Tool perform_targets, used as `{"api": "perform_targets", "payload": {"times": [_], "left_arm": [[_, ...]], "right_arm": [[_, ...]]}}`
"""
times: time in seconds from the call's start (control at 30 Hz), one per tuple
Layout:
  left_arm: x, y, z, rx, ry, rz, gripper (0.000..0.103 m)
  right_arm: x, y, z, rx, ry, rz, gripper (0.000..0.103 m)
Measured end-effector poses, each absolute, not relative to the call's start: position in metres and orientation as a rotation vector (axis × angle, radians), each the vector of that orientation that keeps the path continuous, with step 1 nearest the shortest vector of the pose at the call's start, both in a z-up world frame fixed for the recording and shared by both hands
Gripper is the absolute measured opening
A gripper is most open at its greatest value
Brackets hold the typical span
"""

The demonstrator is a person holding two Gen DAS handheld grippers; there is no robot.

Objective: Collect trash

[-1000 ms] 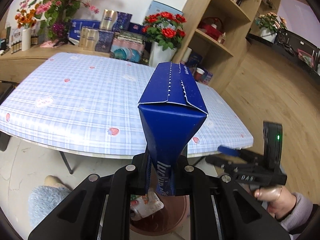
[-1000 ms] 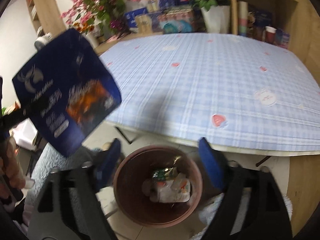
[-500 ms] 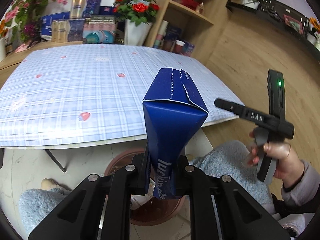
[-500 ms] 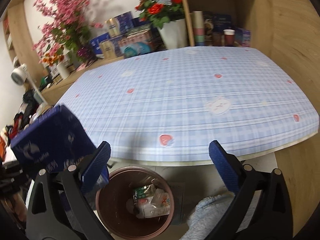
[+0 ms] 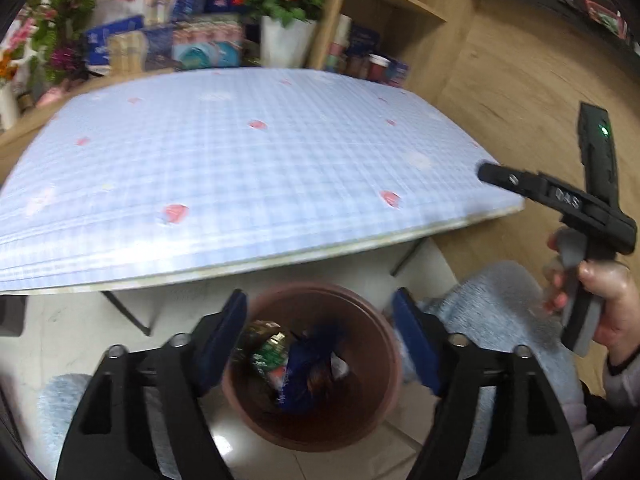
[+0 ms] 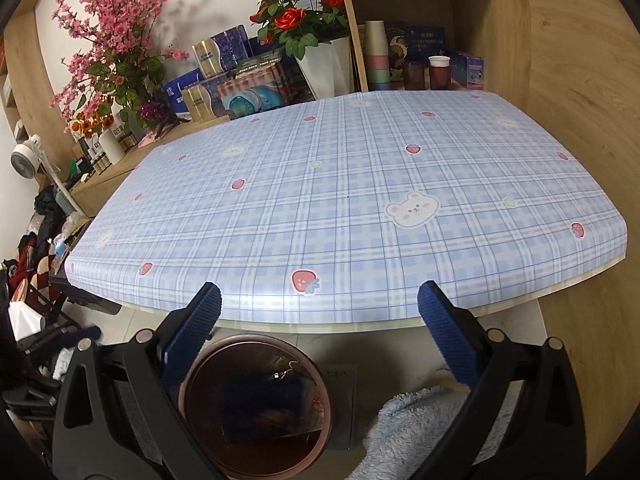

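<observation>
A brown round trash bin stands on the floor under the table's near edge; it also shows in the right wrist view. The dark blue carton lies inside it among other wrappers, blurred; in the right wrist view it is a dark blue shape. My left gripper is open and empty, right above the bin. My right gripper is open and empty, above the bin's rim and the table edge; its body shows at the right in the left wrist view.
The table has a blue plaid cloth with strawberry and bear prints. Behind it stand flower vases, boxes and a wooden shelf with cups. Blue fluffy fabric lies to the right of the bin. Clutter sits at the left.
My left gripper has opened and the blue carton has dropped into the bin. The right gripper has lifted a little and stays open.
</observation>
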State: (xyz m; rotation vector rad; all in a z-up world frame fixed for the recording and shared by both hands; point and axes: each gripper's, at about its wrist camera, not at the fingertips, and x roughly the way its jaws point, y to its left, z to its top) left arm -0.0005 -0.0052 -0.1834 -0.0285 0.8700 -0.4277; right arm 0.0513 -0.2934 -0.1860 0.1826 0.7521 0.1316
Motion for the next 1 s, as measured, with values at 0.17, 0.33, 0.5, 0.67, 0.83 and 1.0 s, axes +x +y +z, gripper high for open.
{"api": "perform_targets", "payload": {"times": [0.17, 0.33, 0.5, 0.67, 0.83, 1.0], "left_arm": [[-0.001, 0.007, -0.160, 0.006, 0.749, -0.305, 0.097], [0.004, 0.010, -0.132, 0.052, 0.671, -0.242, 0.097], [0.011, 0.023, -0.093, 0.010, 0.601, -0.229, 0.097], [0.013, 0.027, -0.050, 0.022, 0.517, -0.201, 0.097], [0.014, 0.023, -0.007, 0.071, 0.431, -0.156, 0.097], [0.013, 0.018, 0.020, 0.091, 0.385, -0.146, 0.097]], "right_arm": [[0.053, -0.284, -0.180, 0.137, 0.756, 0.135, 0.097], [0.056, -0.270, -0.156, 0.077, 0.729, 0.155, 0.097], [0.058, -0.258, -0.117, 0.037, 0.674, 0.170, 0.097], [0.056, -0.247, -0.076, -0.010, 0.604, 0.174, 0.097], [0.051, -0.242, -0.038, -0.025, 0.530, 0.172, 0.097], [0.045, -0.240, -0.016, -0.022, 0.486, 0.175, 0.097]]}}
